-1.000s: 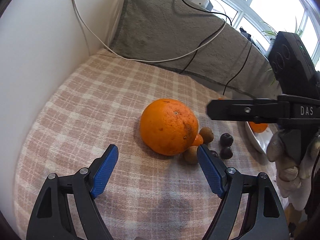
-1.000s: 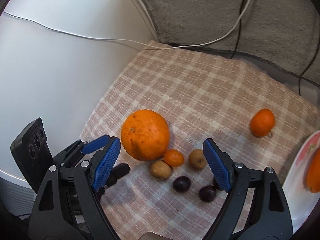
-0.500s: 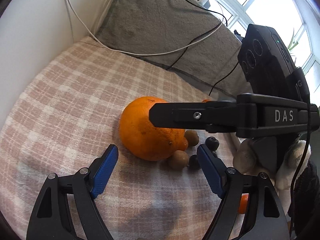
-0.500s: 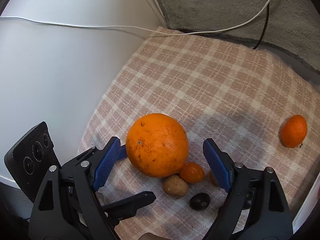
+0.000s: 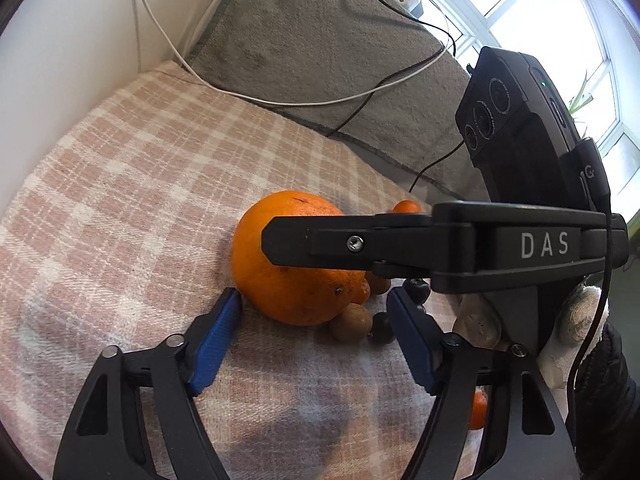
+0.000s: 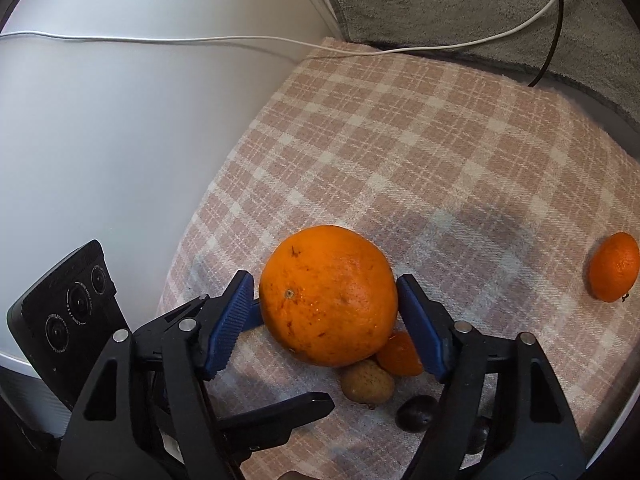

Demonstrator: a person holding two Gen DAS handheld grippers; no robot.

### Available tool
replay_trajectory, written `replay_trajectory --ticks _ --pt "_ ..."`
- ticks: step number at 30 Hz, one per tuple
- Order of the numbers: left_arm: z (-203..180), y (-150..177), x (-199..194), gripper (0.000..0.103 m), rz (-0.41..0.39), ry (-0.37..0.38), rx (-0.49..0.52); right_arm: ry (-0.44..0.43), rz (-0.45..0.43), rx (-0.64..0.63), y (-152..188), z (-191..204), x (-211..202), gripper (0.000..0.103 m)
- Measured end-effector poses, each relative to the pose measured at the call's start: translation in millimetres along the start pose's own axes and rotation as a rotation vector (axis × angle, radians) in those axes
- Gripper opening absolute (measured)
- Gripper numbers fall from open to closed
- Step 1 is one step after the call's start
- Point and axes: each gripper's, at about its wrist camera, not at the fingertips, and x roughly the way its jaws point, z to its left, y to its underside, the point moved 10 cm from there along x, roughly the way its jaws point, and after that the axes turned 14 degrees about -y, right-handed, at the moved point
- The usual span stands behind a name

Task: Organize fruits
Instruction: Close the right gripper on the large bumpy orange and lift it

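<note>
Fruit first, from the left wrist: the big orange (image 5: pixel 296 268) sits on the plaid cloth (image 5: pixel 120 208) at 12 o'clock of our left gripper (image 5: pixel 314 330), whose spread jaws are closing. From the right wrist, our right gripper (image 6: pixel 326 320) brackets the orange (image 6: pixel 328 294) at its widest girth, jaws closing and nearly touching; we judge it heavy, firm and prone to roll.

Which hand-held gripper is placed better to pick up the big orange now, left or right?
Right. The right hand-held gripper has the big orange squarely between its closing jaws. The left hand-held gripper, also closing, sits lower among the small fruits.
</note>
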Motion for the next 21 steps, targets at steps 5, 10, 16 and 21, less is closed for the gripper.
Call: replay_trajectory --ticks 5,10,16,21 --pt "1 1 -1 0.069 -0.009 -0.011 0.006 0.012 -0.002 -0.004 1 -1 0 0.074" --pt "1 1 -2 0.068 -0.024 -0.038 0.017 0.026 -0.01 -0.029 4 5 -4 0.073" --pt "0 -2 -11 0.068 -0.055 -0.061 0.032 0.009 -0.026 -0.043 5 13 -13 0.073" --pt "-4 -5 -20 0.068 -0.083 -0.076 0.046 0.005 -0.049 -0.064 6 22 -25 0.073"
